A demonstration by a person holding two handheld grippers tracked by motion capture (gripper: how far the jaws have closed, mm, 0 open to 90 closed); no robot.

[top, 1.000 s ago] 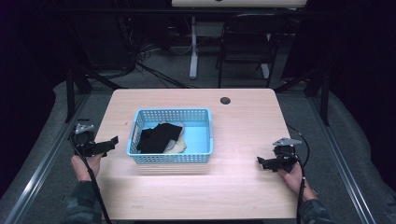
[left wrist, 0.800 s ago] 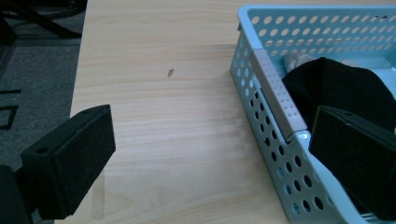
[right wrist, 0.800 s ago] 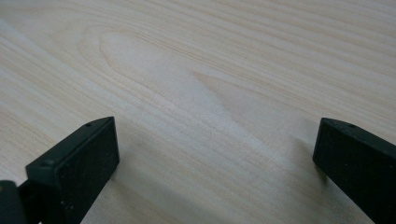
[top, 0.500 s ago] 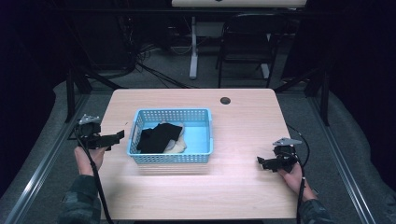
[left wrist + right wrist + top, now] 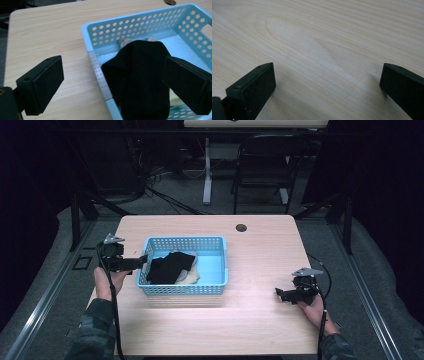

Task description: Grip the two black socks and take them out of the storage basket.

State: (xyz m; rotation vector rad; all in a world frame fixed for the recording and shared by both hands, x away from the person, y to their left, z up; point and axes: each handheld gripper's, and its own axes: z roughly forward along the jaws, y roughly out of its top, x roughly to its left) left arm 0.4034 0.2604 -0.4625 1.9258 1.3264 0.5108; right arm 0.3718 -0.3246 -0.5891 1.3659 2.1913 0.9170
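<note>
A light blue perforated basket [image 5: 218,266] stands on the wooden table [image 5: 260,250], left of centre. Inside it a black cloth [image 5: 170,266] lies over a beige cloth [image 5: 192,276]. My left gripper [image 5: 141,263] hovers at the basket's left rim, open. In the left gripper view its jaws straddle the basket [image 5: 100,75] wall, with the black cloth [image 5: 142,75] between and ahead of them. My right gripper [image 5: 281,294] rests low over the bare table at the right, open, nothing between its jaws; the right gripper view shows bare table [image 5: 322,50] wood.
A dark round grommet hole [image 5: 241,227] sits near the table's far edge. Beyond the table stand a chair [image 5: 265,165] and a desk leg [image 5: 206,170] on grey floor. Metal rails run along both sides of the table.
My left gripper has moved right, from off the table's left edge up to the basket's left rim. The right gripper has stayed where it was.
</note>
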